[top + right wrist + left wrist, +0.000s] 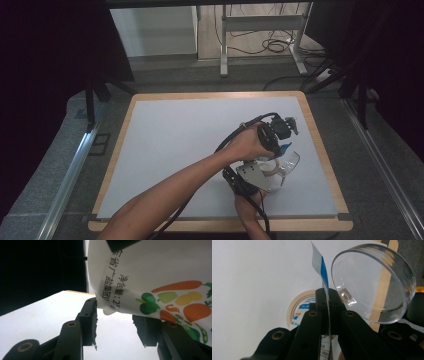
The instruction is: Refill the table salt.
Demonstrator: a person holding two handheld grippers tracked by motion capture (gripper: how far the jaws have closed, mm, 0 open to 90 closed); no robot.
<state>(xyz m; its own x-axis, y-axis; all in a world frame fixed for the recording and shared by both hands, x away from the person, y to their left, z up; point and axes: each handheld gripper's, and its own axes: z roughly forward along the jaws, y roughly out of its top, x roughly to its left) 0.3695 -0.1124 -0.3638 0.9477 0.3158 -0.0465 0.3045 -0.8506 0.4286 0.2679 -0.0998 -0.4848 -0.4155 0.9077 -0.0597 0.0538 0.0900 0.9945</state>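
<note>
A white packet [150, 272] printed with vegetables and black text hangs above the table. My left gripper [328, 293] is shut on it, and the packet [319, 262] rises edge-on from the jaws with a blue stripe. My right gripper [116, 312] is open just below, its jaws on either side of the packet's lower corner without touching it. In the high view the left gripper [285, 142] is at the table's right, reached by an arm crossing from the lower left. The right gripper [260, 175] sits under it, and a blue bit of the packet [285, 146] shows.
A clear round dish [374, 282] stands tilted to the right of the left jaws, near the board's wooden right edge [320, 150]; the dish [289, 162] is beside both grippers. A tape roll [298, 306] lies on the white board [175, 130] underneath.
</note>
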